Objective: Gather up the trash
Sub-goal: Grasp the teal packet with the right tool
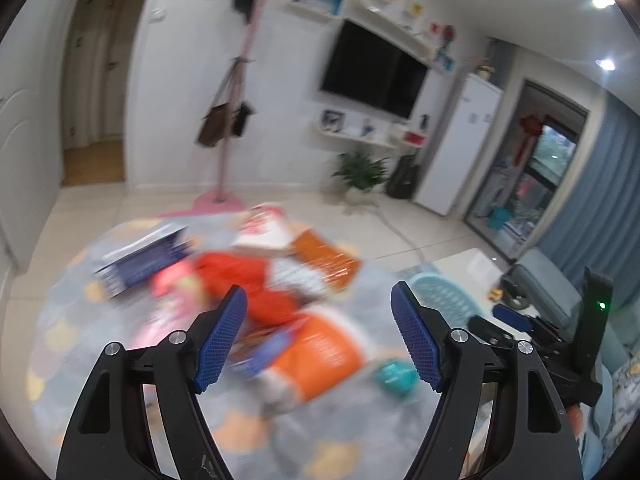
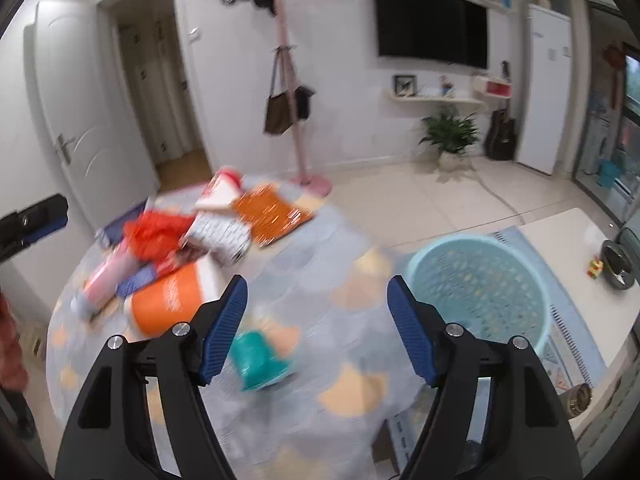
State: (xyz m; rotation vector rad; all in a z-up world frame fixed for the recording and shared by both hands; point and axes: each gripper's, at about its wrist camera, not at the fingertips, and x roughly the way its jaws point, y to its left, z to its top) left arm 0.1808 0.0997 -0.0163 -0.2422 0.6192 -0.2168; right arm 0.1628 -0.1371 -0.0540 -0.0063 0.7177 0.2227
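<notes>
Here both tools hang above the round tabletop (image 2: 360, 420) with nothing in them. The right tool (image 2: 316, 330) has its jaws apart and empty; the left tool (image 1: 320, 336) likewise stands wide and bare. The nearest trash is a small teal wrapper (image 2: 258, 362), lying just below the right tool's left pad, at about seven o'clock from the gap in the right wrist view (blur hides its exact shape, so its long axis cannot be told). The right tool looks nearer to it. The heap of packets (image 2: 192, 248), orange and red, sits further off at ten o'clock. The pale blue basket (image 2: 480, 280), where the trash presumably goes, stands beyond the tabletop's edge at two o'clock.
</notes>
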